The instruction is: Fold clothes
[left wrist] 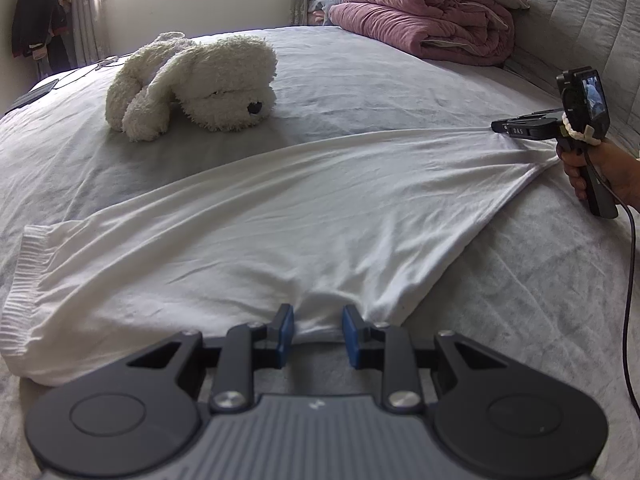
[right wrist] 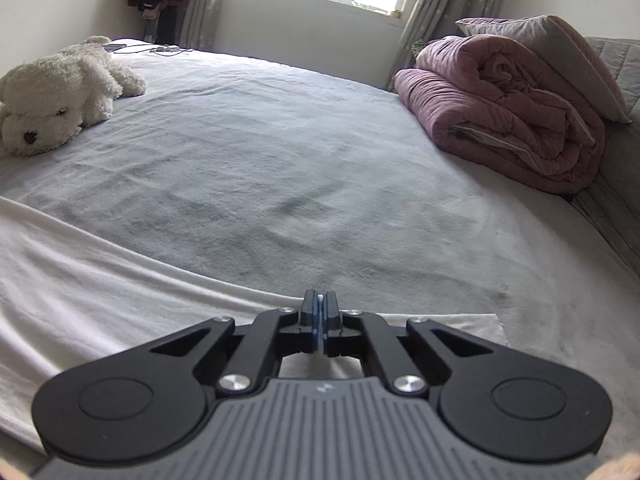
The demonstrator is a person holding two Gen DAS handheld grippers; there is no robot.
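Centrally, one white garment (left wrist: 280, 216), spread flat across the grey bed (left wrist: 360, 80), ribbed cuff toward its left edge. Right claw (right wrist: 319, 312): clamped shut on the garment's far corner, cloth drawn taut; a hand (left wrist: 600, 168) holds its grip. Left claw (left wrist: 318, 332): jaws apart, straddling the near hem. Plush dog (left wrist: 200, 84): beyond the garment. Folded pink quilt (left wrist: 428, 24): far corner by the headboard.

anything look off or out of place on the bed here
Nothing damaged or spilled. The white garment lies skewed, drawn into a taut bunch where the right gripper pinches it; the left gripper sits open at its near edge. A plush dog lies on the bed just beyond the garment.
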